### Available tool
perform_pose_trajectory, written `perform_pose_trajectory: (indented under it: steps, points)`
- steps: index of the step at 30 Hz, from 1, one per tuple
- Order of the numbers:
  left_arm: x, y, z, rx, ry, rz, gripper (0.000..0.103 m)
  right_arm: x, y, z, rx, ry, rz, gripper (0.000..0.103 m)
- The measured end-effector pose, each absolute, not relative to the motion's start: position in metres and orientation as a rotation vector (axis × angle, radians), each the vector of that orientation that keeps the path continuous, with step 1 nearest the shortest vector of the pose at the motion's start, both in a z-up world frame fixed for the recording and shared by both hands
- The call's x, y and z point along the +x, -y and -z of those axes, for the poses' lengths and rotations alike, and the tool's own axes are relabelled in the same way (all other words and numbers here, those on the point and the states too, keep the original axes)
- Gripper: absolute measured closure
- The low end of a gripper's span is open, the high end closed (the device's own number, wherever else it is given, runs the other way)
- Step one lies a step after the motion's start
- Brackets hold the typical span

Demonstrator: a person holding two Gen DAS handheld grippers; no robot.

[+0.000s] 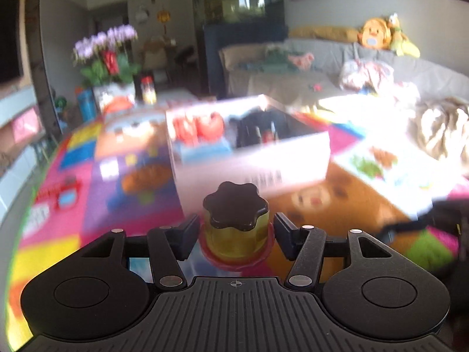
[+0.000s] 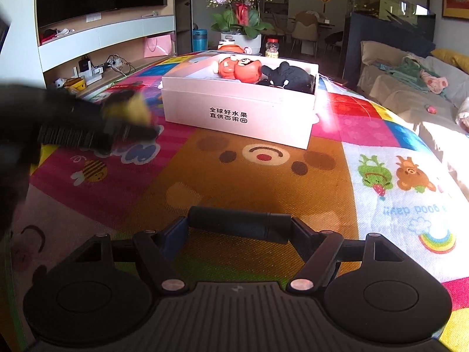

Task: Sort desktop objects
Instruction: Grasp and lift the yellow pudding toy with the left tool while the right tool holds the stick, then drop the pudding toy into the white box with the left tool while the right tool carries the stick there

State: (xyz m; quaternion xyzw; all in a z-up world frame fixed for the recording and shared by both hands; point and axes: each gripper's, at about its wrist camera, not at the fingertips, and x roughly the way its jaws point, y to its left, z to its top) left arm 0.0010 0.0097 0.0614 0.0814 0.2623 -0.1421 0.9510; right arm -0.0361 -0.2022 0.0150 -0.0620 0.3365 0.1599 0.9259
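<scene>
My left gripper [image 1: 236, 228] is shut on a small yellow jar with a dark scalloped lid [image 1: 236, 208], held upright above the mat in front of the white box [image 1: 252, 161]; the view is motion-blurred. My right gripper [image 2: 239, 226] is shut on a black cylinder [image 2: 239, 223] lying crosswise between its fingers, low over the mat. The white cardboard box [image 2: 237, 111] stands ahead, holding red toys [image 2: 240, 69] and a black plush [image 2: 288, 79]. The left gripper shows blurred at the left of the right wrist view [image 2: 88, 123].
A colourful play mat [image 2: 263, 176] covers the table. At its far end stand a flower pot [image 2: 240, 20], a blue cup [image 2: 199, 39] and a jar [image 2: 272, 48]. A sofa with clothes and plush toys [image 1: 378, 36] lies to the right.
</scene>
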Motion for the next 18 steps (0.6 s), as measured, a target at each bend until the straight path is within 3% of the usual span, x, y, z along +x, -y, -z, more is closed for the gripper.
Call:
perform_pose_trajectory:
  steps: [6,8,13,18]
  points:
    - [0.063,0.011,-0.109,0.151,-0.360,0.282,0.041,-0.040,0.198,-0.015,-0.147,-0.683,-0.316,0.028]
    - [0.080,0.015,-0.109,0.138,-0.366,0.289,0.024,-0.040,0.198,-0.015,-0.146,-0.682,-0.306,0.028]
    - [0.066,-0.003,-0.081,0.094,-0.436,0.252,0.008,-0.039,0.206,-0.016,-0.111,-0.684,-0.290,0.028]
    - [0.037,-0.032,-0.029,0.095,-0.538,0.223,0.007,-0.021,0.201,-0.039,-0.146,-0.617,-0.304,0.028]
